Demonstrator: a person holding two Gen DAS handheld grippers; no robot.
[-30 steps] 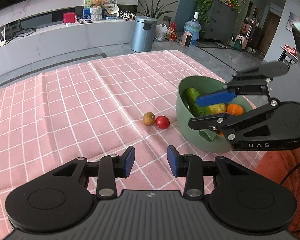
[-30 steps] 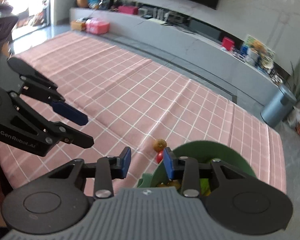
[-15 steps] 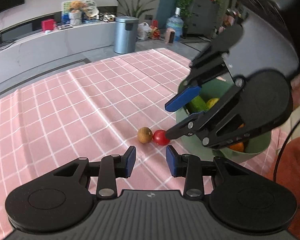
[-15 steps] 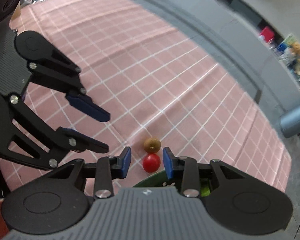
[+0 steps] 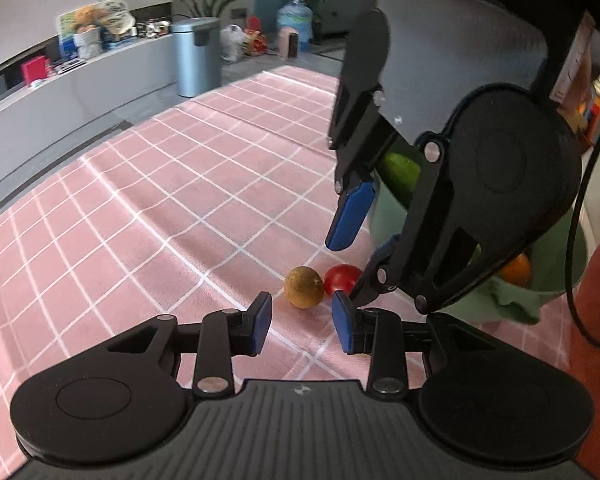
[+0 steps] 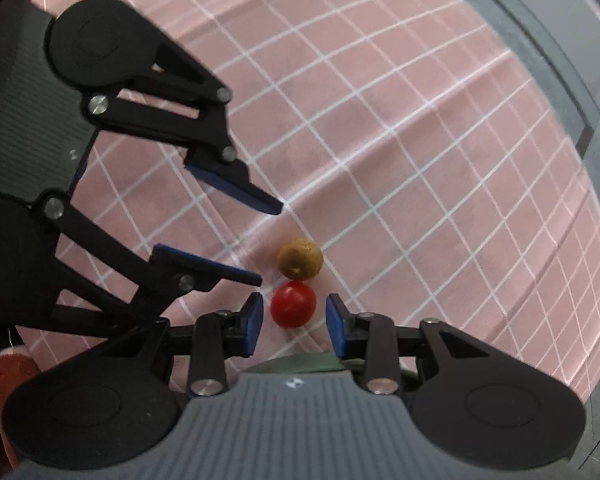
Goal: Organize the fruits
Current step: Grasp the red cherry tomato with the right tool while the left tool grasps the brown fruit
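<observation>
Right wrist view: the red tomato (image 6: 293,305) lies on the pink checked cloth (image 6: 400,128) of the desk, touching the brown fruit (image 6: 300,259) beyond it.
Tomato's place: just outside the green bowl (image 5: 556,280), which already holds a cucumber (image 5: 400,170) and an orange (image 5: 516,270).
What changed: a second ago the right gripper (image 6: 294,318) looked out across the room; it now points down over the tomato, and the left gripper (image 5: 302,322) has come in low toward the brown fruit.
Meaning for the task: both loose fruits look lined up for a pick, one per hand; neither is lifted yet.
Right jaws: spread a little wider than the tomato, one pad on each side, a gap showing on both; nothing pinched.
Left jaws: spread, empty, with the brown fruit just beyond the tips.
Crowding: the two grippers sit close together, so contact between them is a risk.
</observation>
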